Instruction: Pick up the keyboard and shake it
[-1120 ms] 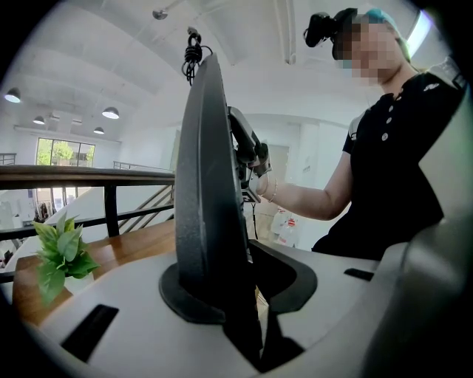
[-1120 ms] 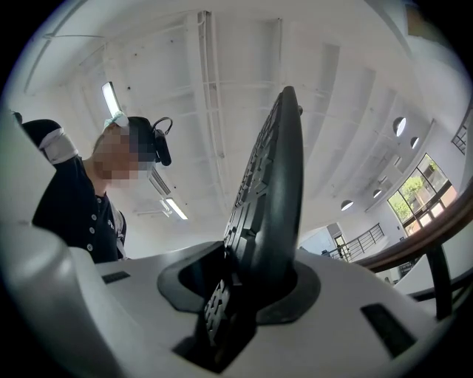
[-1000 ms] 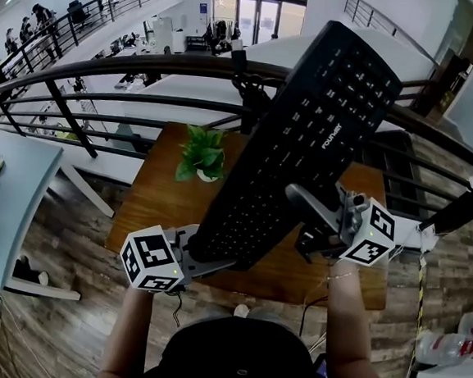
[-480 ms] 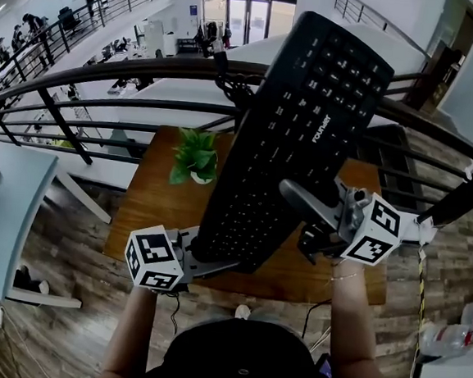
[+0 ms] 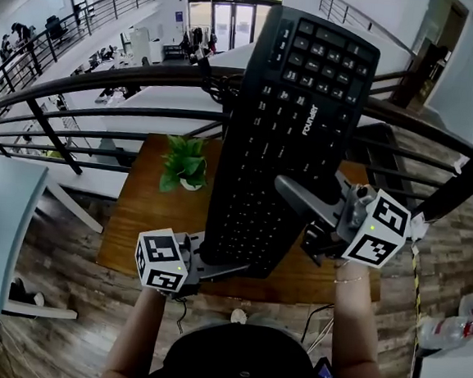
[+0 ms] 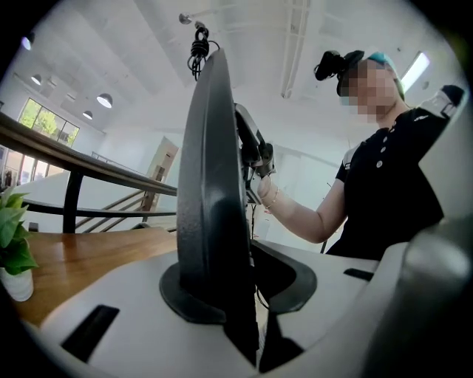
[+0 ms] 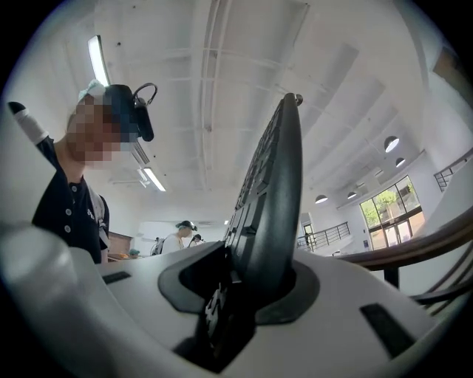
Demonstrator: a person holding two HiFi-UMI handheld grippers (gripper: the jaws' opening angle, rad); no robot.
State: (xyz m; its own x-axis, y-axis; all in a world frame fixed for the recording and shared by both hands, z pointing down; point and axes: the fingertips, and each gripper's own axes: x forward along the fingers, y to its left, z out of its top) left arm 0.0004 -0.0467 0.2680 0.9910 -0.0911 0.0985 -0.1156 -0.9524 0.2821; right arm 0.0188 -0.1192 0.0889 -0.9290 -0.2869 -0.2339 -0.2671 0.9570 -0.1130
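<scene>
keyboard first: a black full-size plastic keyboard [image 5: 296, 123] is held up in the air, tilted steeply, with its far end raised in front of the dark metal railing [image 5: 107, 74] and its near end hanging above the brown wooden table [image 5: 139, 225], well clear of the top. it is gripped at two places — the left gripper [image 5: 225, 267] is clamped on the near short edge, and the right gripper [image 5: 308, 219] on the long right-hand edge. in both gripper views the thin body of the keyboard is seen standing edge-on between the jaws, which are pressed tight onto it.

the pick-up is judged to be done, so the shaking step is the one in hand. for the next move both grippers would have to be driven together, so that the keyboard is not twisted or levered out of either pinch; the far end would swing widest, and the railing looks close behind it.

the key face is shown only in the head view, as is the small green plant in a white pot [image 5: 183, 163] on the table, left of the keyboard. a bunched black cable [image 6: 197, 50] at the keyboard's far end is shown clearly only in the left gripper view — it is hard to pick out from above.
</scene>
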